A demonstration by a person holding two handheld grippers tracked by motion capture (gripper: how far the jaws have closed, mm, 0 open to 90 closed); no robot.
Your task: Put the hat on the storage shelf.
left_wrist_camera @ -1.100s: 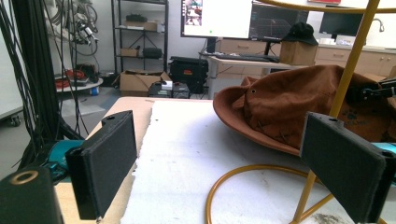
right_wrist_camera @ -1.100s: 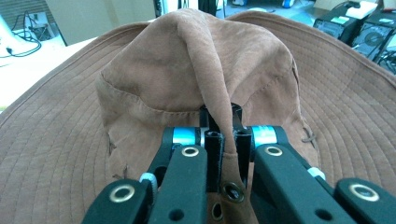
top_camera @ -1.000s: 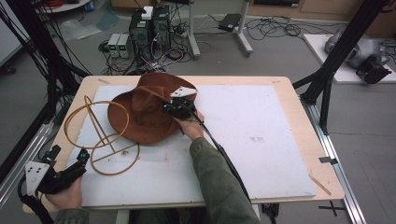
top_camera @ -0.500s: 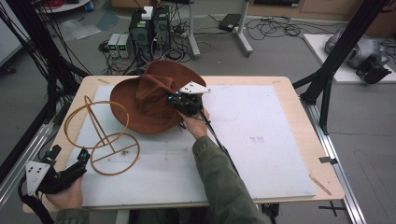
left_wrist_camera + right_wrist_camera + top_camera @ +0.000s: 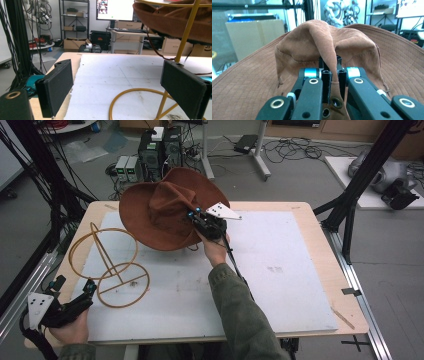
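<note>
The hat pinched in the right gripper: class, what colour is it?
Reddish brown hat, clearest in the right gripper view.

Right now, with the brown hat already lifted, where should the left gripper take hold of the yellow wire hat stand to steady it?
Grip the yellow wire hat stand on its upright rod, coming level from the near-left. The rod is thin and straight, and the open left gripper already faces it.

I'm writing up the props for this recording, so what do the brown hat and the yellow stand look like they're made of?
The brown hat looks like suede or a brushed felt-like cloth: matte and napped, with stitched rows on the brim, and soft enough to fold where the right gripper pinches its crown. The yellow stand looks like thin bent metal rod with a glossy painted coat, though coated plastic can't be ruled out.
</note>
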